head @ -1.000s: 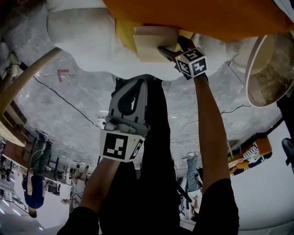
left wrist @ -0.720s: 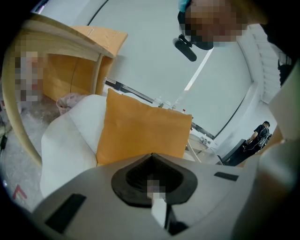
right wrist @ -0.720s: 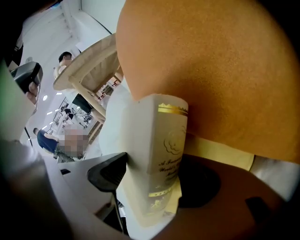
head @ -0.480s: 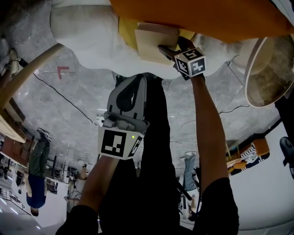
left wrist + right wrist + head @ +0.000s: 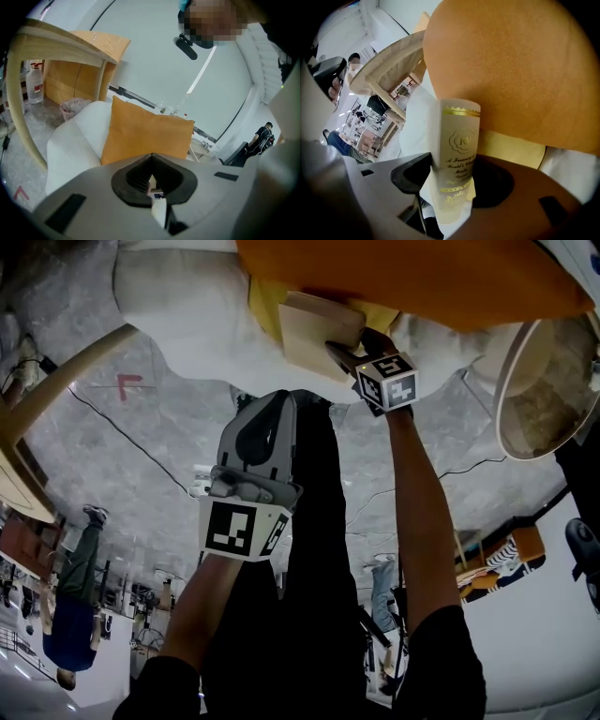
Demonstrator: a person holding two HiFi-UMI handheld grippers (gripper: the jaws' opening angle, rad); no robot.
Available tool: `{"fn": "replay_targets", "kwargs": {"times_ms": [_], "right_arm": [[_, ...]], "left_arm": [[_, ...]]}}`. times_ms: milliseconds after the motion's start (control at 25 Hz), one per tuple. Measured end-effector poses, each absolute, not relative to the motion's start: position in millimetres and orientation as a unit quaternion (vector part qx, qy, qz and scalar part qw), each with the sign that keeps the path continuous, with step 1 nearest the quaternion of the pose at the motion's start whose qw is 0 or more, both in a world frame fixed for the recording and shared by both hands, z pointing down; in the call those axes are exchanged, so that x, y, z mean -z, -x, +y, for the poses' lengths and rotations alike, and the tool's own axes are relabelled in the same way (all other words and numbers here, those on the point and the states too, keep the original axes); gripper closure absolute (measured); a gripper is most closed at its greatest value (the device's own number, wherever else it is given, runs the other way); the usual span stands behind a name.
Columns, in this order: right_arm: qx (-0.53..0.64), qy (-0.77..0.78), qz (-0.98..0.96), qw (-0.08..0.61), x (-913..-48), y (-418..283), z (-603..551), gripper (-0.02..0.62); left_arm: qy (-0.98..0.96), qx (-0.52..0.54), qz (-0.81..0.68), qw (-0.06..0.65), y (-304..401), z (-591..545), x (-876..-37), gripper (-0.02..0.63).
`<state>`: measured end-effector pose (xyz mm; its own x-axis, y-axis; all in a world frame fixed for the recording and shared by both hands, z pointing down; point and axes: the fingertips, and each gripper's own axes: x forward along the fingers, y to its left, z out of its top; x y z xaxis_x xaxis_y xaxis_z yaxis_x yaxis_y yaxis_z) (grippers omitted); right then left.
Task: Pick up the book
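The book (image 5: 314,326) is cream with gold print on its spine (image 5: 457,154). It lies on a yellow cloth (image 5: 511,147) on the white sofa (image 5: 187,306), under the edge of an orange cushion (image 5: 412,277). My right gripper (image 5: 339,345) reaches onto it. Its jaws are closing, with the book's spine upright between them and both pads against the covers. My left gripper (image 5: 281,399) hangs lower in the head view, apart from the sofa. It points at the cushion (image 5: 145,136), and its jaws (image 5: 151,157) are shut on nothing.
A round wooden side table (image 5: 544,390) stands to the right of the sofa. A pale wooden table (image 5: 56,42) with slanted legs stands at the left. The floor is grey stone with a cable (image 5: 122,442) across it. People stand in the background.
The right gripper's jaws have come in on the book. The left gripper has drifted slightly. The book has not moved.
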<state>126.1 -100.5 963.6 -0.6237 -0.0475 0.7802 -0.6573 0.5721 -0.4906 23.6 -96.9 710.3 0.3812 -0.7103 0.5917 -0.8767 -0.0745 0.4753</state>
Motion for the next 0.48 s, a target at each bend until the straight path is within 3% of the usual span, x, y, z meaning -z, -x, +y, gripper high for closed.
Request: {"fn": "replay_targets", "kwargs": {"times_ms": [480], "right_arm": [[-0.414, -0.269, -0.783, 0.379, -947, -119, -86, 0.341]], "left_arm": [[-0.724, -0.098, -0.558, 0.393, -4, -89, -699, 0.603]]}}
